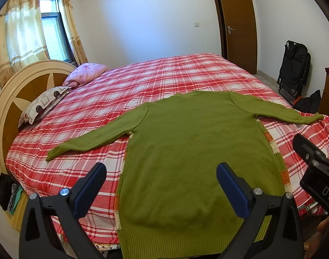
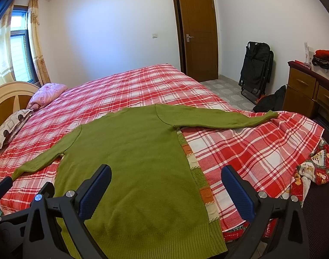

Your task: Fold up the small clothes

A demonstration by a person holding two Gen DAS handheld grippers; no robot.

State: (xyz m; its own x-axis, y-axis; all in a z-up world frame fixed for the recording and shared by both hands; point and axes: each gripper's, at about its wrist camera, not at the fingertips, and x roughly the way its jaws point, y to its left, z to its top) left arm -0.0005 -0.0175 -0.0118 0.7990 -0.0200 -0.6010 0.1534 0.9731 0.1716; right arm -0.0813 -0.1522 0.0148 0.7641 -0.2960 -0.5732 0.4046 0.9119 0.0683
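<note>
green sweater (image 1: 186, 151) spread flat, back up, on plaid bed (image 1: 143, 79), sleeves out toward 9 and 3, hem at 6, prob laid out ready for folding. left claw (image 1: 161, 185) and right claw (image 2: 166, 188) both wide apart, empty, hovering over hem.

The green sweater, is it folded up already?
No, the green sweater lies flat on the bed with both sleeves stretched out sideways.

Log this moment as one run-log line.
sweater: flat on bed, sleeves spread, unfolded | left gripper: open, above hem | right gripper: open, above hem
</note>
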